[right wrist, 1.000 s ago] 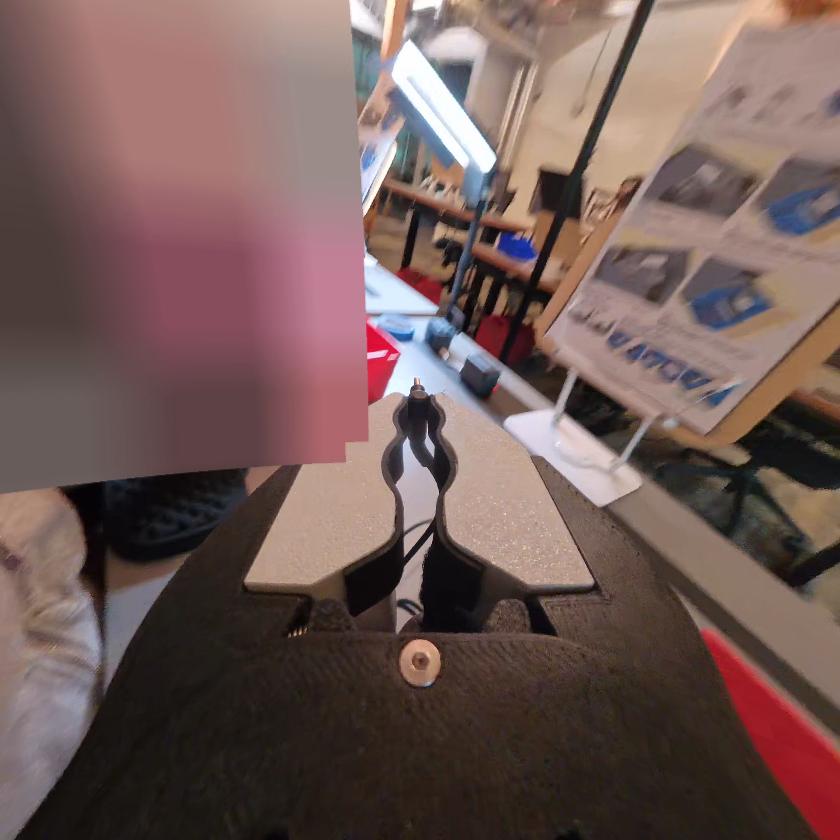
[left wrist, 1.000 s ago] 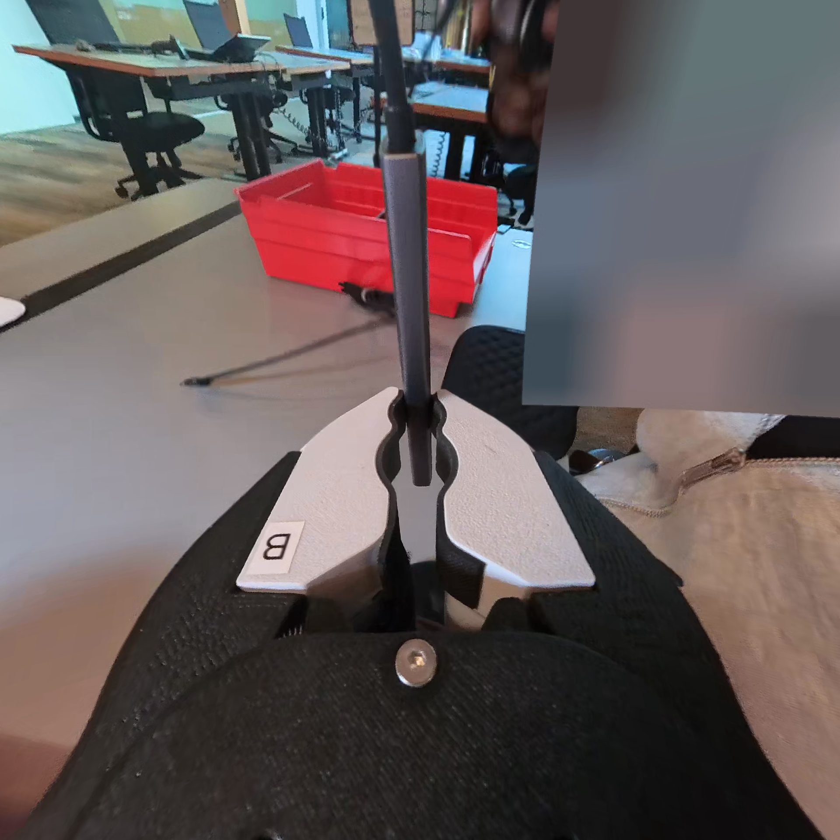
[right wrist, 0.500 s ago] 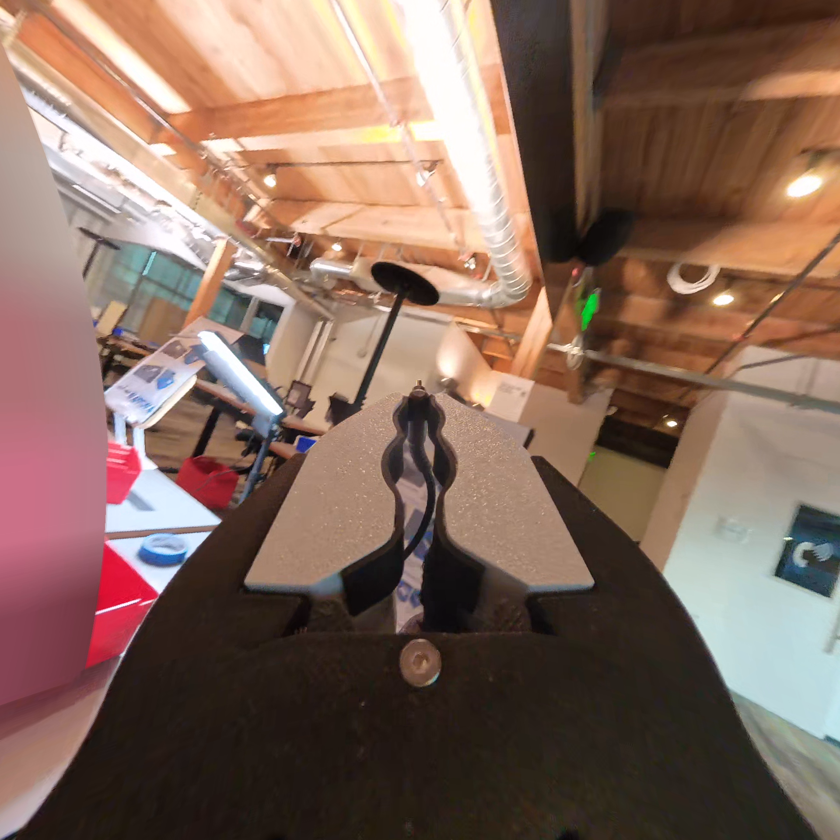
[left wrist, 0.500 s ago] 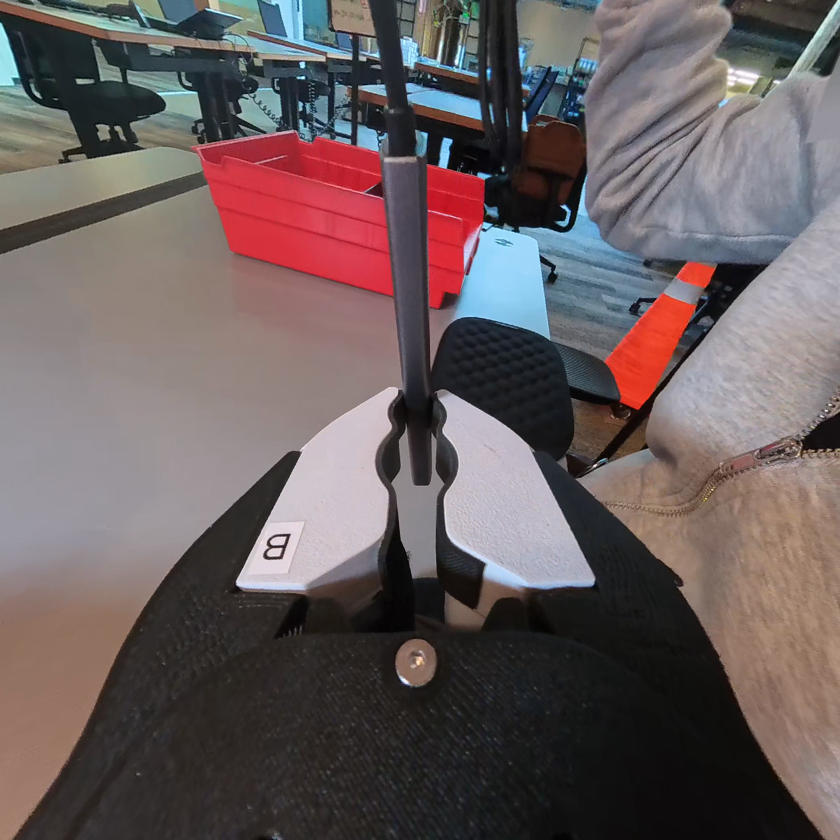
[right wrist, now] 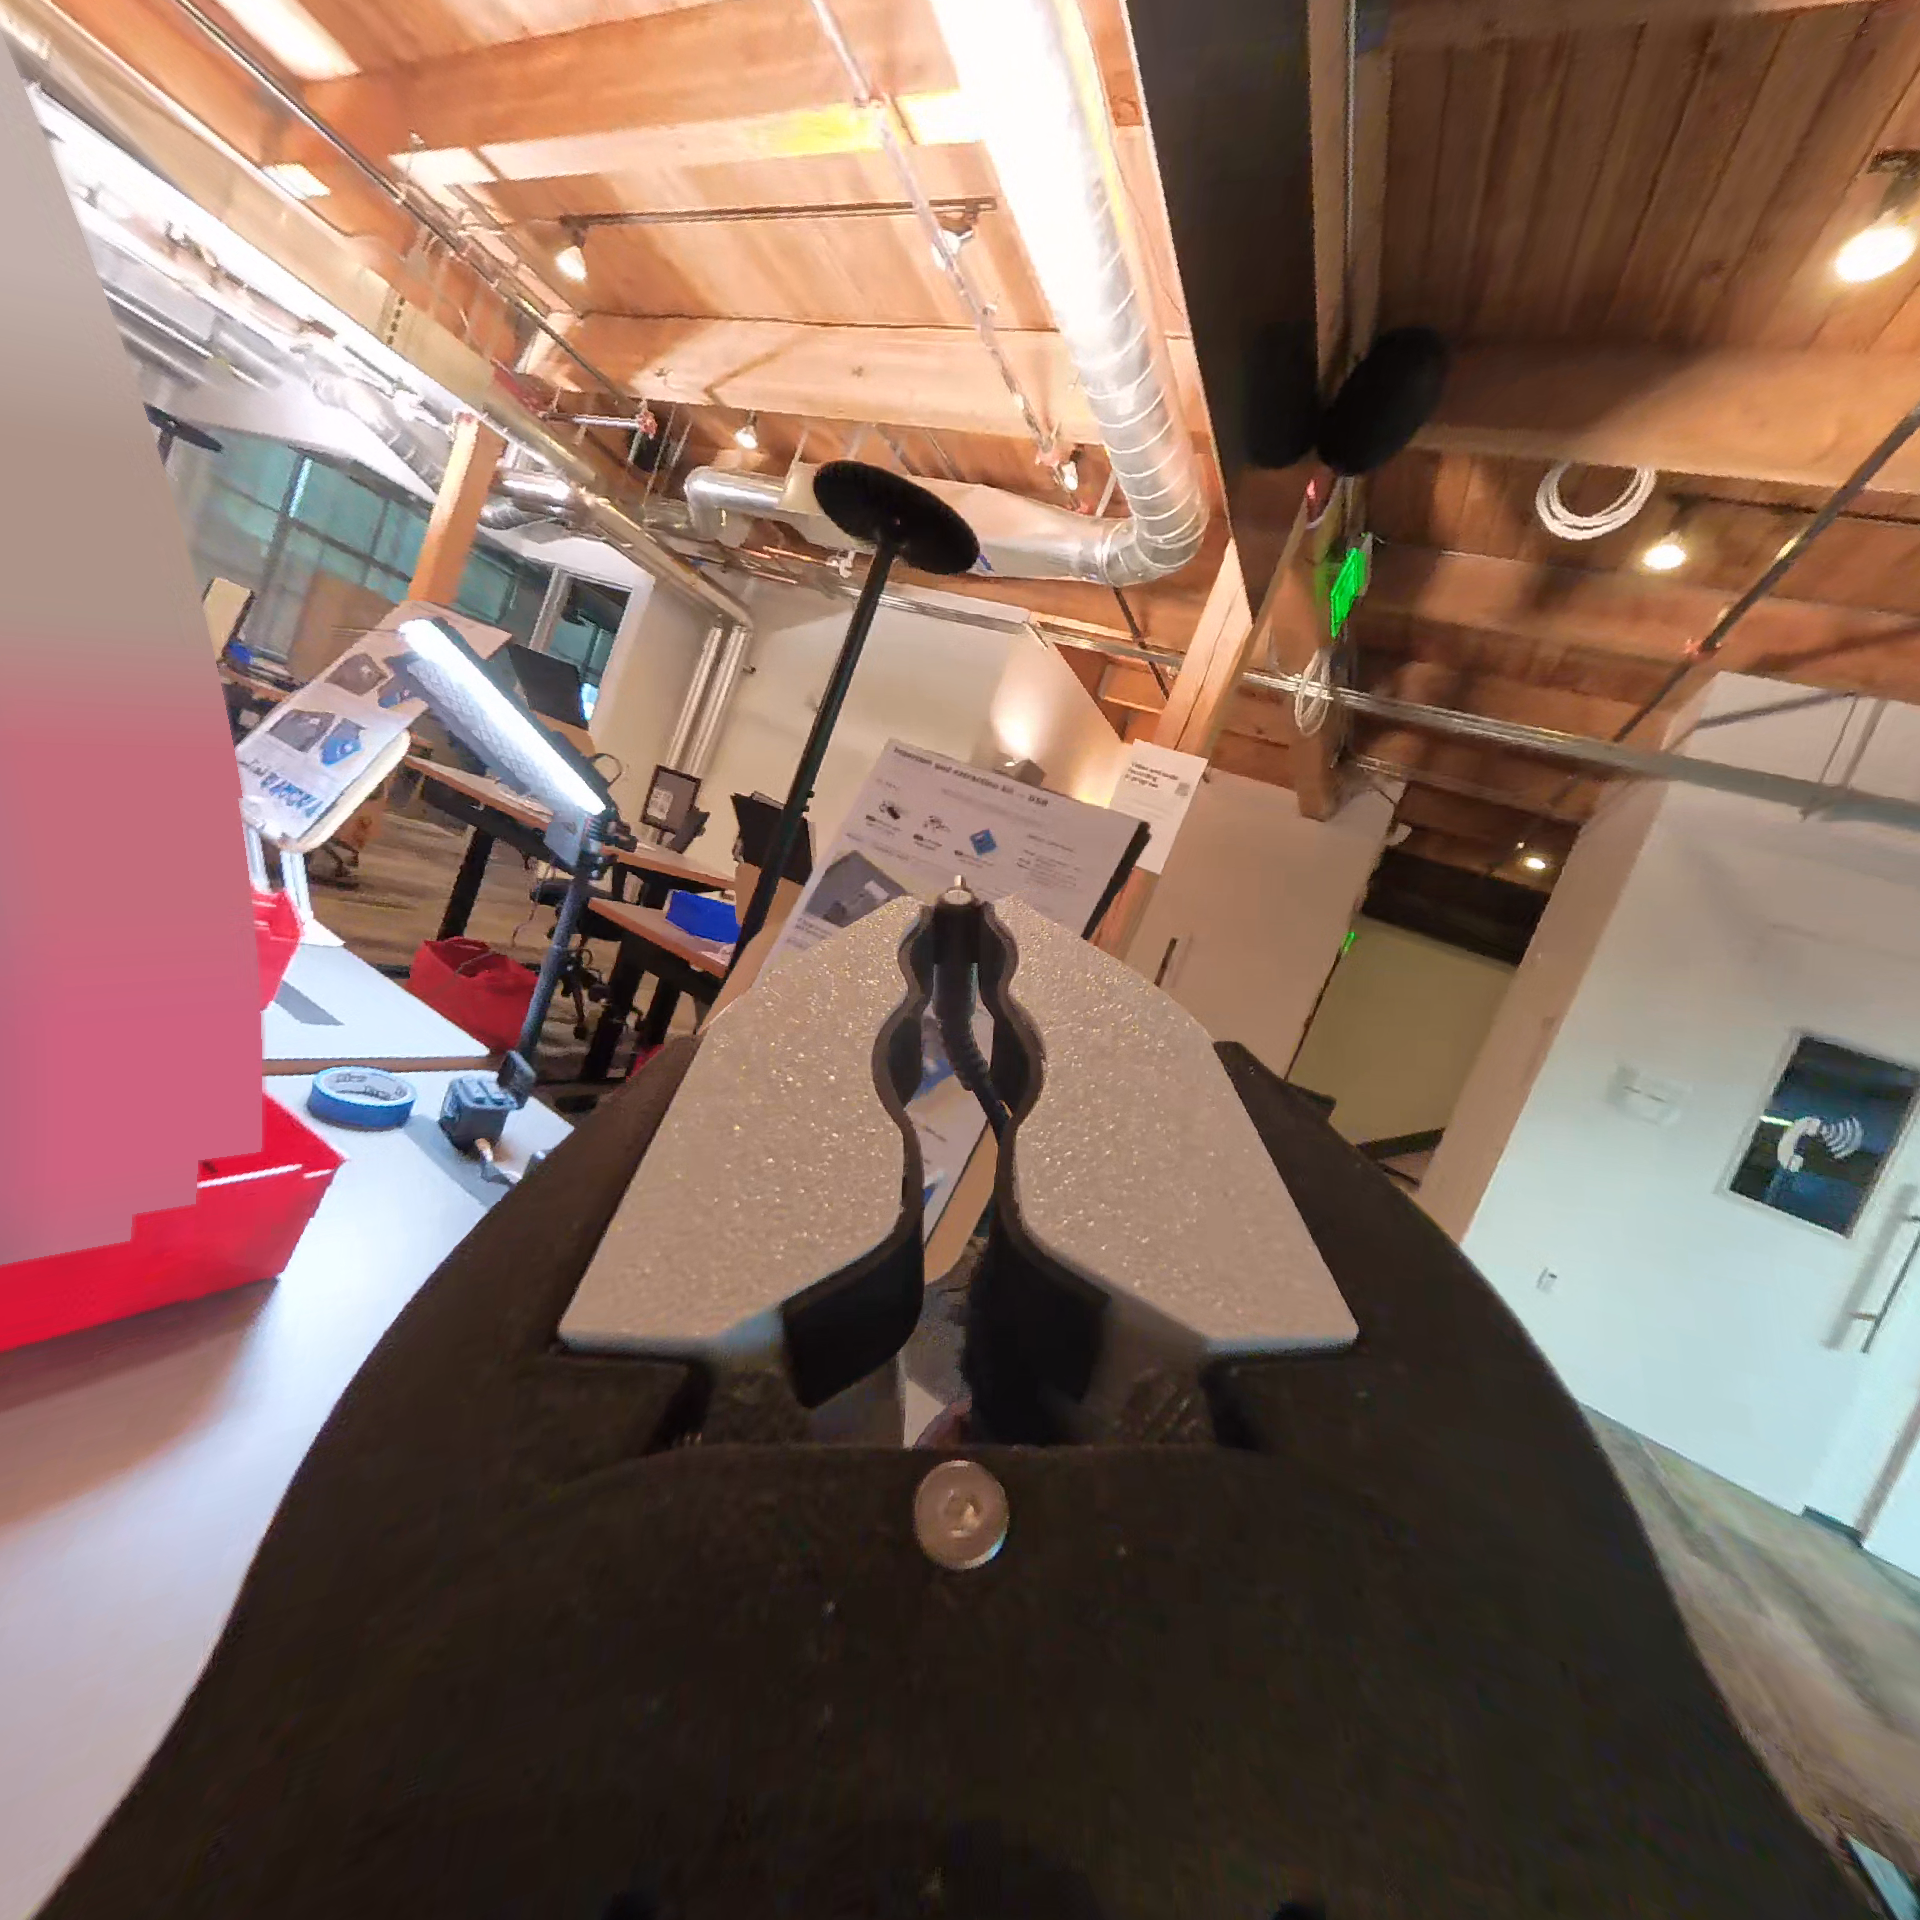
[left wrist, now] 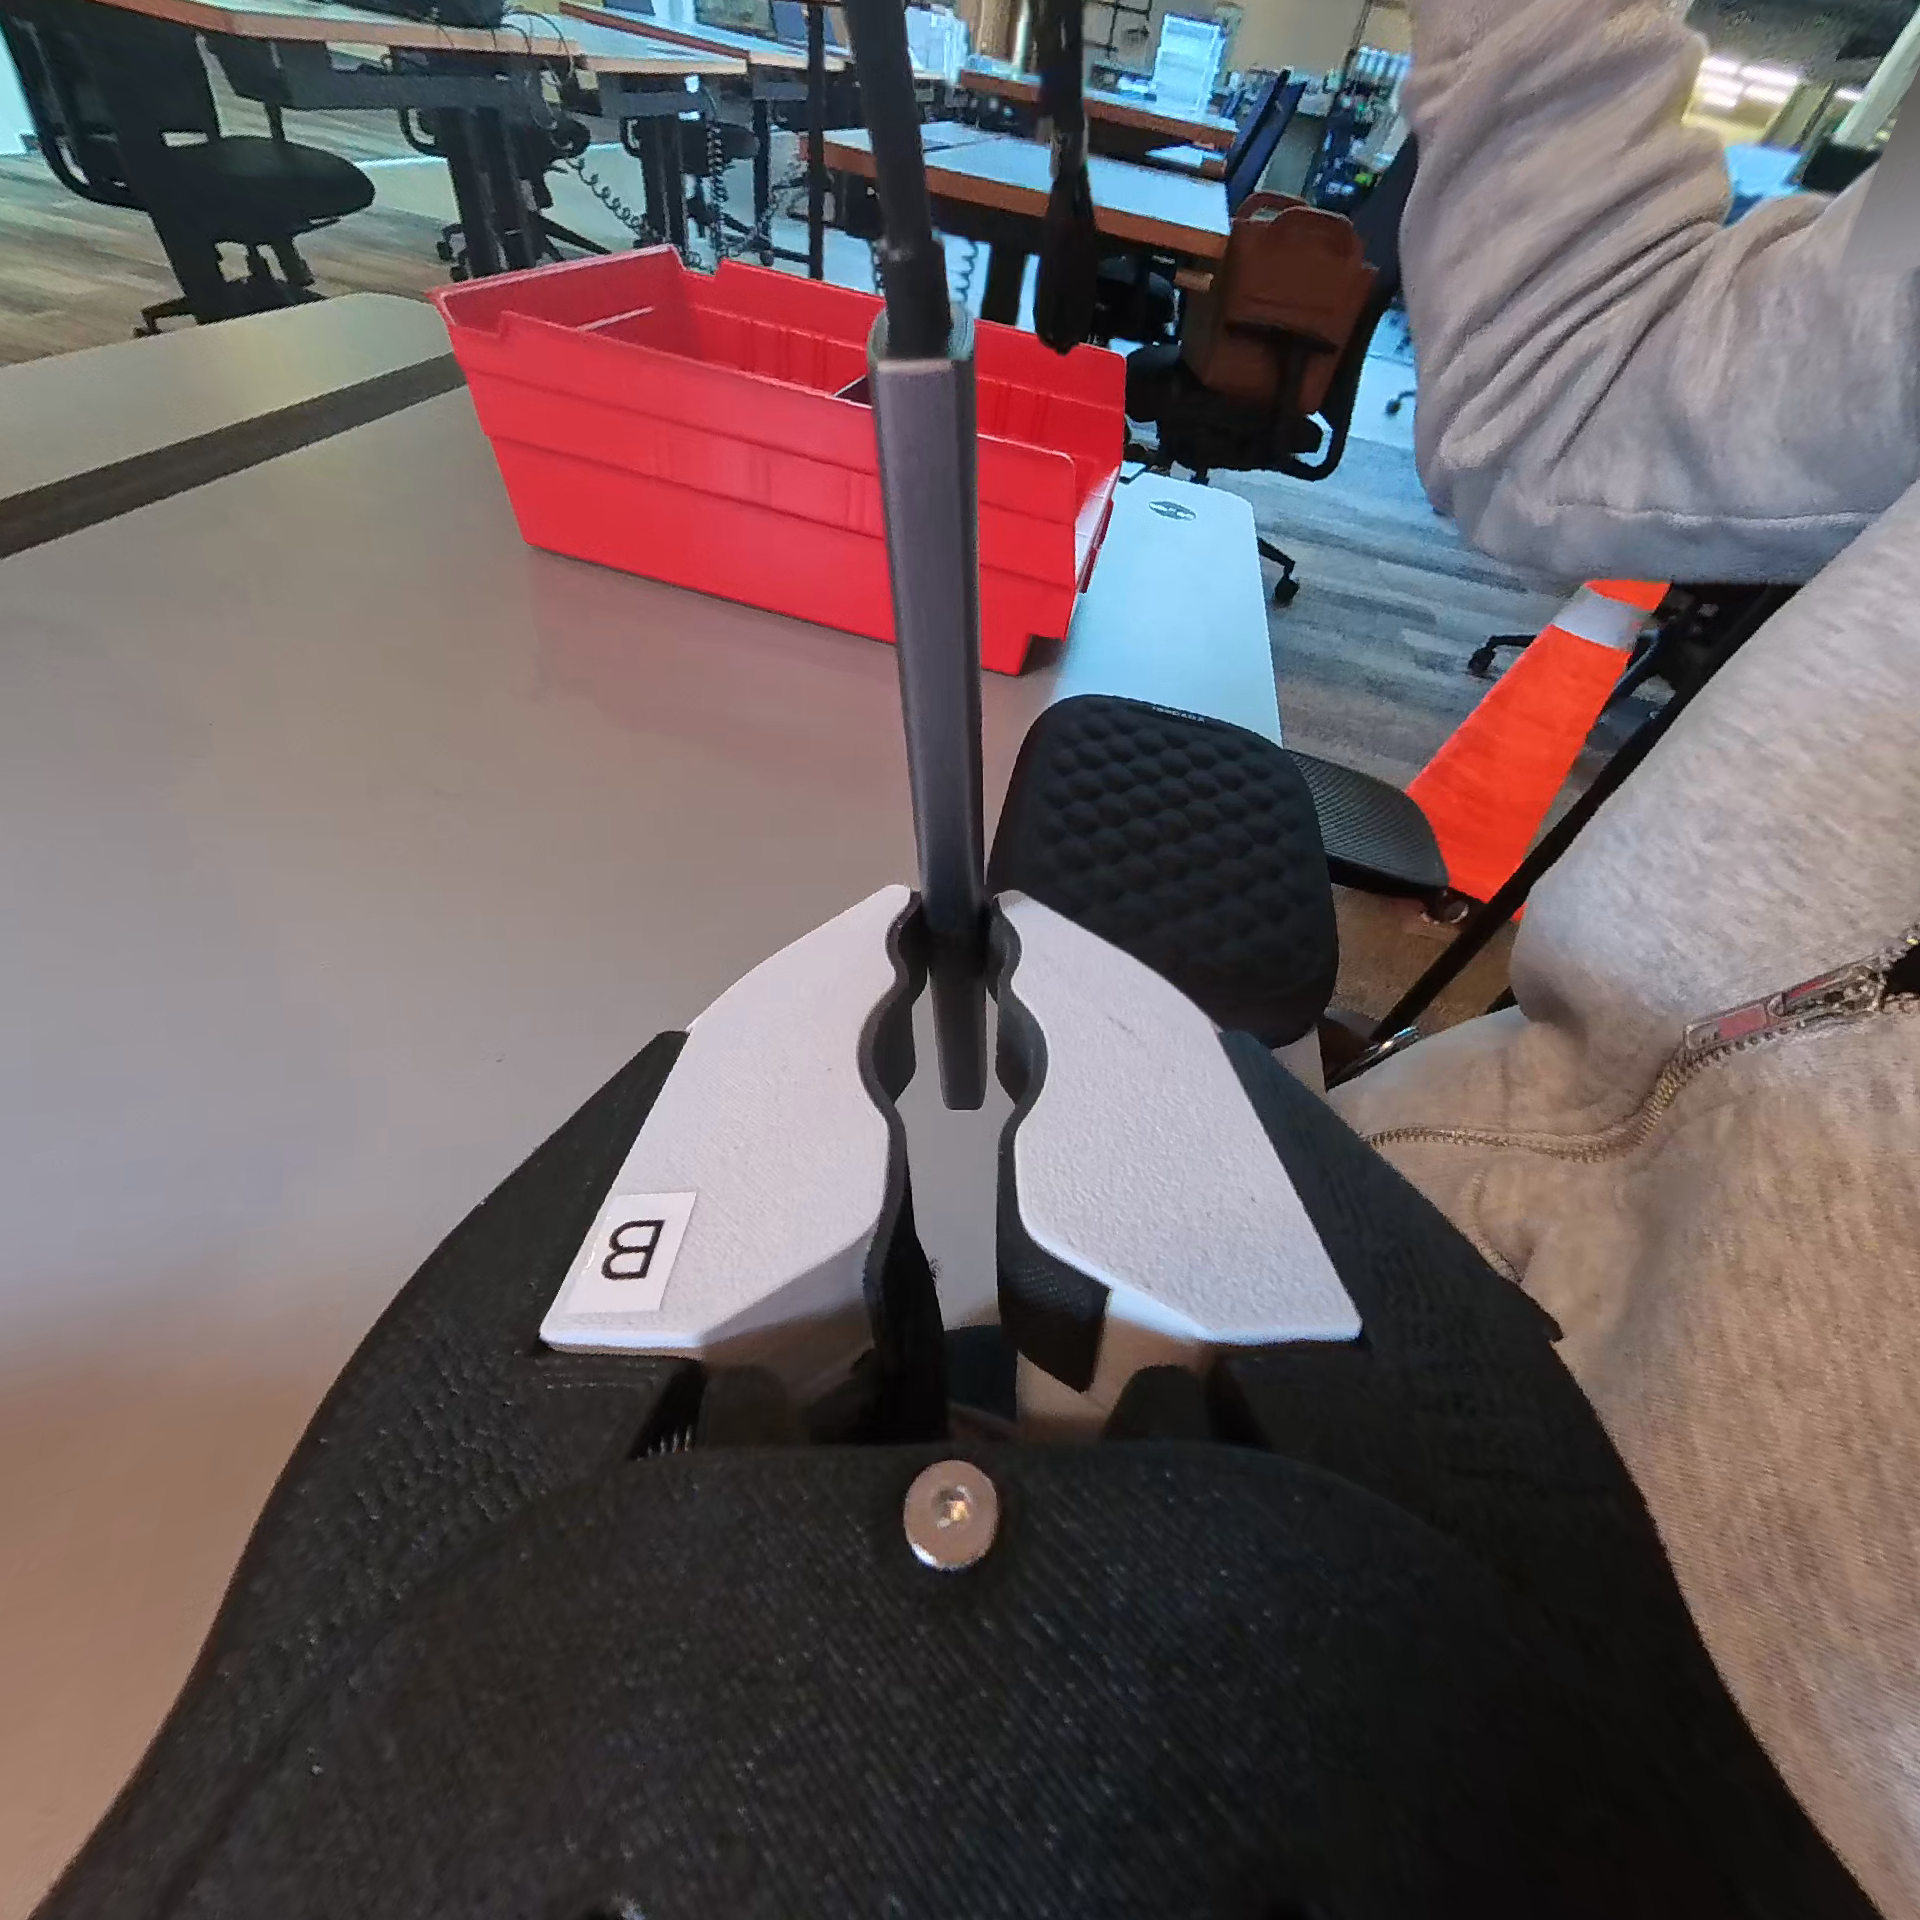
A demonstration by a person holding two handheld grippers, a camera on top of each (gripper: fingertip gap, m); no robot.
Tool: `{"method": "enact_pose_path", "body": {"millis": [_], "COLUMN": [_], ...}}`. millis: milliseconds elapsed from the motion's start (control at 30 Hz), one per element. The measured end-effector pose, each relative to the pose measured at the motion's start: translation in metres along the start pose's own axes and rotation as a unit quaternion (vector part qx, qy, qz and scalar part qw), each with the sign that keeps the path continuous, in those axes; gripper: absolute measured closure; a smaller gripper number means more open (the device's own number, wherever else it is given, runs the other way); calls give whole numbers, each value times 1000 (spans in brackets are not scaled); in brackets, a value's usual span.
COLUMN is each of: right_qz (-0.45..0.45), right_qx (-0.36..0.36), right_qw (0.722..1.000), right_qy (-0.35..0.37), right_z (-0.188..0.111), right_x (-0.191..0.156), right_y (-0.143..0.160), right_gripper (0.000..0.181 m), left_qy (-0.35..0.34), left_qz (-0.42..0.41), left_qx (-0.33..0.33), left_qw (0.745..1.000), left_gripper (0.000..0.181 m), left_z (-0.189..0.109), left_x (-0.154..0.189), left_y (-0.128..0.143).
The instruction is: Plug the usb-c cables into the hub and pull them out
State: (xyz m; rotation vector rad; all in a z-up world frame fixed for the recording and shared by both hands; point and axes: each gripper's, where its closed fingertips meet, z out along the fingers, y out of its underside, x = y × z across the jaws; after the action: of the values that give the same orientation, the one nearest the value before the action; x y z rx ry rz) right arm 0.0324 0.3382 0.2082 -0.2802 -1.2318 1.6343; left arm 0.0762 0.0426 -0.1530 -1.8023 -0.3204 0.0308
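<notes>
My left gripper (left wrist: 948, 920) is shut on the grey slim hub (left wrist: 925, 623), held edge-on and pointing away over the grey table (left wrist: 312, 831). The hub's black cord (left wrist: 894, 135) runs up out of the top of the view. My right gripper (right wrist: 954, 920) is shut on a black usb-c cable plug (right wrist: 954, 935), whose metal tip pokes out past the fingertips. The cable's cord (right wrist: 982, 1081) trails back between the fingers. The right gripper is raised and tilted up toward the ceiling, apart from the hub.
A red bin (left wrist: 769, 457) stands on the table behind the hub; its corner shows in the right wrist view (right wrist: 156, 1247). A person's grey sleeve (left wrist: 1558, 312) is raised at right. A chair's black armrest (left wrist: 1164, 852) is beside the table. Blue tape roll (right wrist: 362, 1093) lies nearby. My right fingertips sit around 45 cm from my left ones.
The right gripper has swung up from level to point at the ceiling, still gripping the plug. The left gripper has turned slightly right with the hub; the loose black cable on the table has left view.
</notes>
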Motion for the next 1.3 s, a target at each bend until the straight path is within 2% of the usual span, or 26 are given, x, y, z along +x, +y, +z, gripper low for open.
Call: {"method": "enact_pose_path", "body": {"millis": [133, 267, 367, 467, 533, 633, 800, 900, 1000, 1067, 1200, 1233, 1300], "right_qz": [9, 51, 139, 220, 228, 210, 178, 126, 51, 23, 59, 65, 67], "right_qx": [3, -1, -21, -50, -122, -272, -459, -531, -607, -628, -603, -590, -552], "right_qw": [999, 998, 990, 973, 960, 923, 841, 802, 749, 731, 746, 756, 785], "right_qy": [-44, -42, -13, 49, 104, 171, 224, 242, 260, 265, 278, 277, 273], "right_z": [-12, -30, -48, -75, -97, -132, -174, -189, -210, -216, -208, -203, -189], "right_x": [-41, -75, -79, -63, -49, -33, -22, -21, -15, -12, -11, -11, -11], "right_y": [29, 75, 117, 154, 188, 247, 314, 333, 346, 347, 334, 327, 310], "right_gripper": [174, 174, 174, 174, 174, 173, 171, 167, 166, 153, 119, 114, 116], "left_qy": [0, 0, 1, -2, -2, -3, -3, -6, -7, -8, -9, -9, -10], "left_qz": [4, 1, 1, 3, 1, -1, 1, -1, -1, -1, -6, -7, -9], "left_qx": [-8, -10, -14, -18, -15, -14, -14, -9, -7, -6, -1, 0, 2], "left_qw": [1000, 1000, 1000, 1000, 1000, 1000, 1000, 1000, 1000, 1000, 1000, 1000, 1000], "left_gripper": [171, 171, 171, 171, 171, 171, 171, 171, 171, 171, 171, 171, 171], "left_z": [2, 3, 3, 2, 1, 2, 4, 5, 4, 4, 4, 4, 5], "left_x": [1, 0, -1, -1, -2, -3, -1, -2, -3, -3, -4, -4, -5], "left_y": [2, 4, 6, 7, 7, 7, 7, 5, 5, 5, 4, 4, 5]}}
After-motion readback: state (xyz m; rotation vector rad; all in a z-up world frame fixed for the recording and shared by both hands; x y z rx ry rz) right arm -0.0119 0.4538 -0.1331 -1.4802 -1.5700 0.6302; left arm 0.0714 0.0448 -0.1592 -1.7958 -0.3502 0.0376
